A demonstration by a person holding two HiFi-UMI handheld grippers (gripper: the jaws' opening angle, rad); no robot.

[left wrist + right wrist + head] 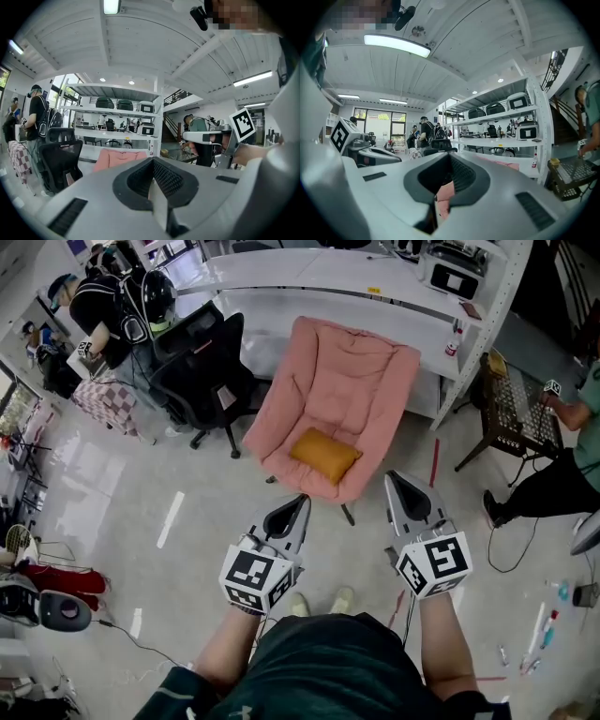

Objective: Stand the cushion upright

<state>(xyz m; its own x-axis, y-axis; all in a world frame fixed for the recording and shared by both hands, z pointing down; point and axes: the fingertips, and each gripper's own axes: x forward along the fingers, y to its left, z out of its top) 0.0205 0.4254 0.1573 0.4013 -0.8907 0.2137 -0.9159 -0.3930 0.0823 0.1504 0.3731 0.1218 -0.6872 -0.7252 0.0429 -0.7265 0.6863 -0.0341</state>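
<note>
While the mustard-yellow, soft rectangular cushion [324,455] lies flat near the front edge of the seat of the pink padded armchair [347,362], as the head view shows, the step in hand is judged to be the approach. Both tools are seen well short of the chair, above the floor. It is judged that the step would be done well if both were opened before arrival. Two opposite edges of the cushion could then be pinched, and its far edge swung up until it leans on the chair's backrest. A soft cushion is likely to sag if it is taken at one corner only. In this view the left tool [302,500] and the right tool [394,480] are each closed to a point, and nothing is carried.

In the left gripper view, the left tool [152,162] is seen with its jaws pressed together and nothing between them. The pink chair [119,159] shows beyond the tool, but the cushion is hidden behind it.

In the right gripper view, the right tool [449,157] is likewise closed and empty. Only a sliver of the chair's pink padding [505,163] is seen past it.
</note>
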